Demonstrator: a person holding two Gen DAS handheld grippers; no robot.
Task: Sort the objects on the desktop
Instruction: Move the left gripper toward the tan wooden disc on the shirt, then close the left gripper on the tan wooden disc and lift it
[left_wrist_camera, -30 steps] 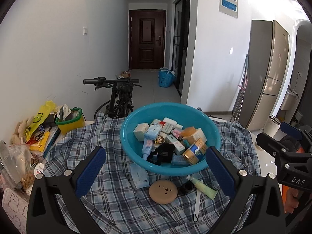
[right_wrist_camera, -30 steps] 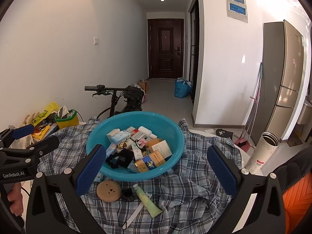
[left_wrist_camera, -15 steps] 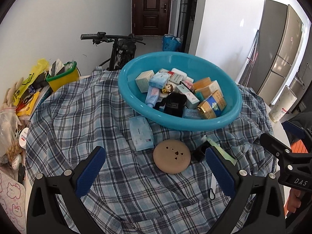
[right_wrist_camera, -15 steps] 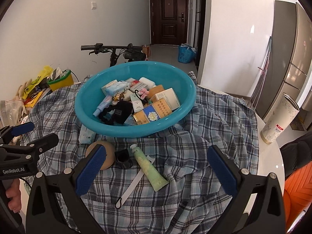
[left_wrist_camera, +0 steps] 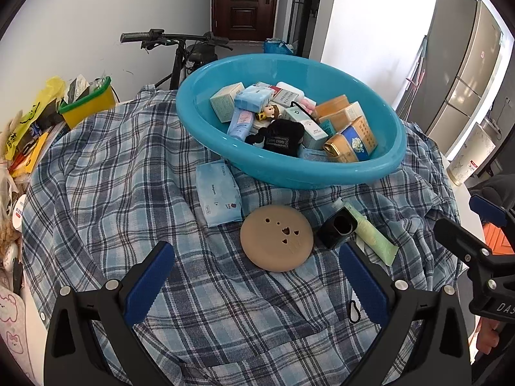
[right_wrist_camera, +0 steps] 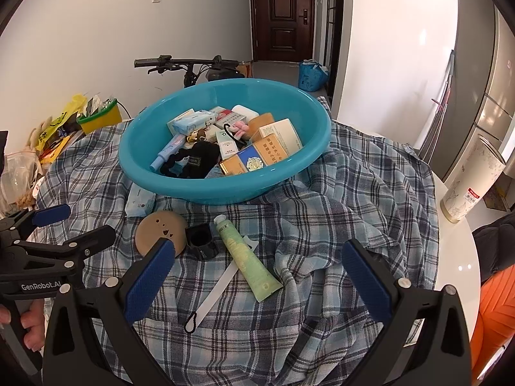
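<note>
- While hovering above the bench (left_wrist_camera: 128, 193), left gripper (left_wrist_camera: 256, 284) spread wide, empty; right gripper (right_wrist_camera: 257, 284) likewise.
- Seen only from right wrist: whole green tube (right_wrist_camera: 246, 257).

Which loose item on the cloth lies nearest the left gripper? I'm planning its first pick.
The tan round disc, just ahead between the open left gripper fingers; the others lie farther off.

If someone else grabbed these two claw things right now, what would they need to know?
Left claw: open, empty, above the tan disc.
Right claw: open, empty, above the green tube.
Teal basin already holds boxes, tubes and a black pouch.
Left on the plaid cloth: disc, blue tissue pack, small black box, tube, white strip.
</note>
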